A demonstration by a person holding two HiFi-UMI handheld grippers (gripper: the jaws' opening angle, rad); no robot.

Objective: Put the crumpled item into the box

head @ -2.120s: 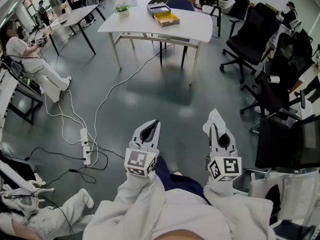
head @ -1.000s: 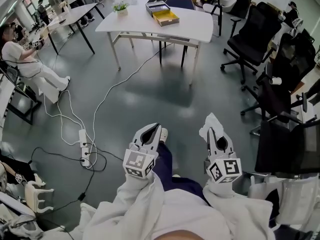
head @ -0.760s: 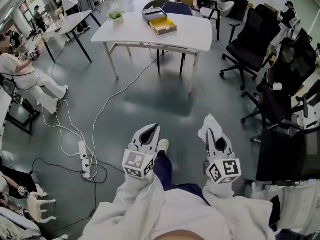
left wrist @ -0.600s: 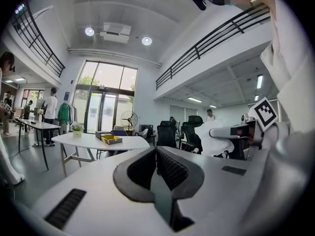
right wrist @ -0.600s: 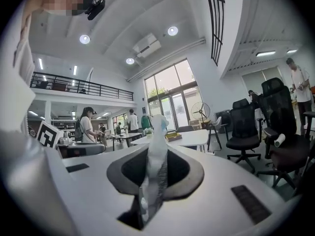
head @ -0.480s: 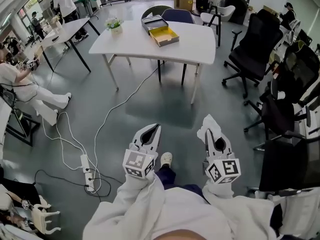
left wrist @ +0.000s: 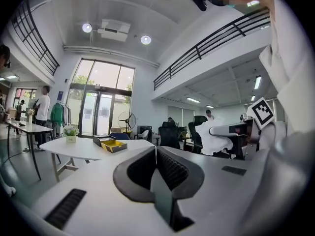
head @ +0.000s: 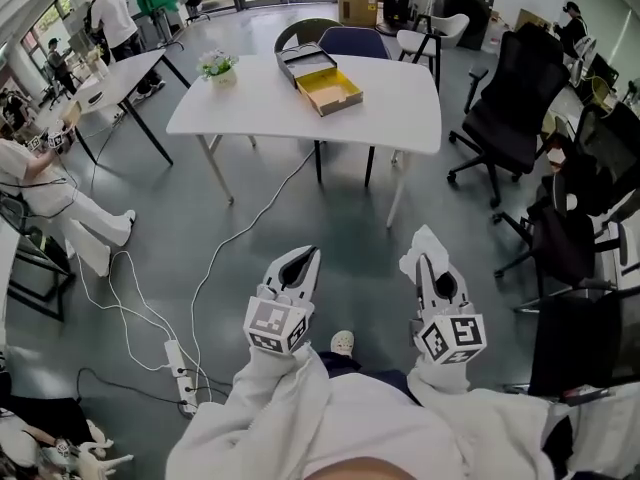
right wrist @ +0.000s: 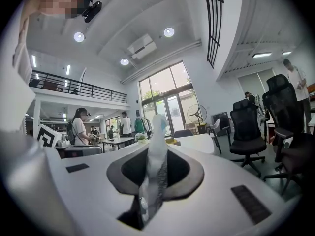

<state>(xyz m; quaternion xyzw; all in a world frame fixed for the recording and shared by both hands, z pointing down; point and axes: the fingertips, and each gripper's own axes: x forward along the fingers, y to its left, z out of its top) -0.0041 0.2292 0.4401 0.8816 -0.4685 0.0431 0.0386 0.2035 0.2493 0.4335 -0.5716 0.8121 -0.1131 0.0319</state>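
The right claw grips the white crumpled item at lower right of the head view; the left claw beside it is closed and empty; the yellow box lies on the white worktop at upper centre, well apart.

Both sleeved arms reach forward, left tongs pressed together, right tongs pinching the crumpled item.

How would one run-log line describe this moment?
right gripper: shut on crumpled item | left gripper: shut, empty | box: open, on table, far ahead
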